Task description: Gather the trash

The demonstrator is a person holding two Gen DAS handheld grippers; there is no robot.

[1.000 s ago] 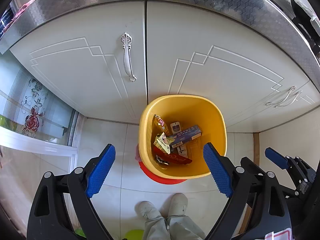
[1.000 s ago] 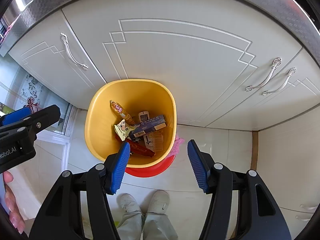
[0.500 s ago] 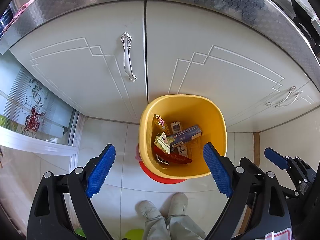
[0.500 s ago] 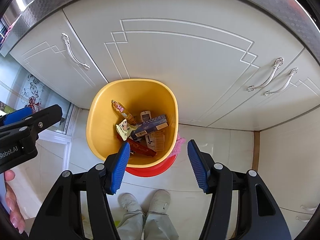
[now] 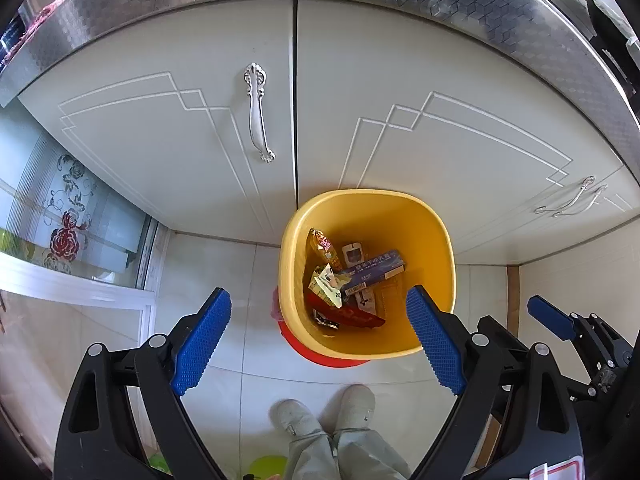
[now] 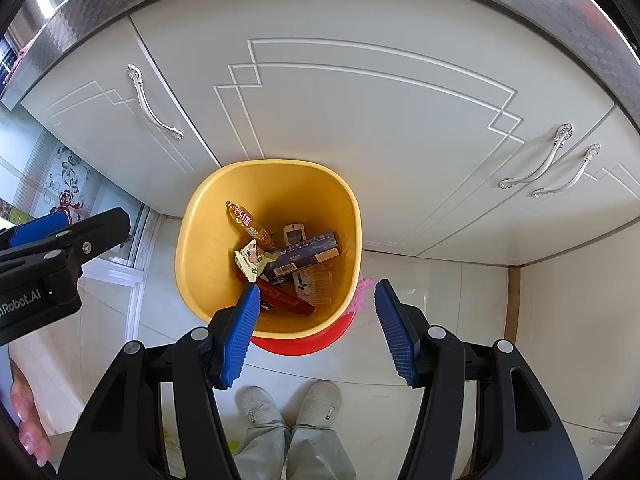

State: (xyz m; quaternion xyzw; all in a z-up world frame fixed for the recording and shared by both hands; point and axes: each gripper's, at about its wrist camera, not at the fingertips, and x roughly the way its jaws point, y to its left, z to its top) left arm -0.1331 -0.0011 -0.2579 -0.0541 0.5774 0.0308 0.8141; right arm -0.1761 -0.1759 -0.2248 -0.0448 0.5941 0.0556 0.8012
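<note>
So, going left to right: the left gripper [image 5: 318, 338] is held up above the floor with its blue ribbed pads spread wide and nothing between them, and the right gripper [image 6: 314, 330] is held the same way, jaws well apart and empty. Between and below both of them the yellow plastic trash bin [image 5: 424, 220] is seen, parked on the pale tiled floor [image 5: 216, 264] just in front of the white cabinet doors [image 5: 180, 128], with something red [image 5: 308, 354] tucked under its near edge (can't be told what exactly). Trash is already piled inside: an orange snack wrapper [image 6: 246, 220], a crumpled cream wrapper [image 6: 252, 262], a dark blue cardboard box [image 6: 306, 254] and a flat red packet [image 6: 286, 300]. Judging by that, a drop-off step looks finished and nothing is being carried right now. In the left view the bin sits toward the right-hand pad, which overlaps its rim in the picture; in the right view it sits toward the left-hand pad. Neither pair appears to be touching it, the bin being well below. Next move would probably call for swinging away from the bin to hunt down another piece of trash, jaws kept apart for the pickup.
</note>
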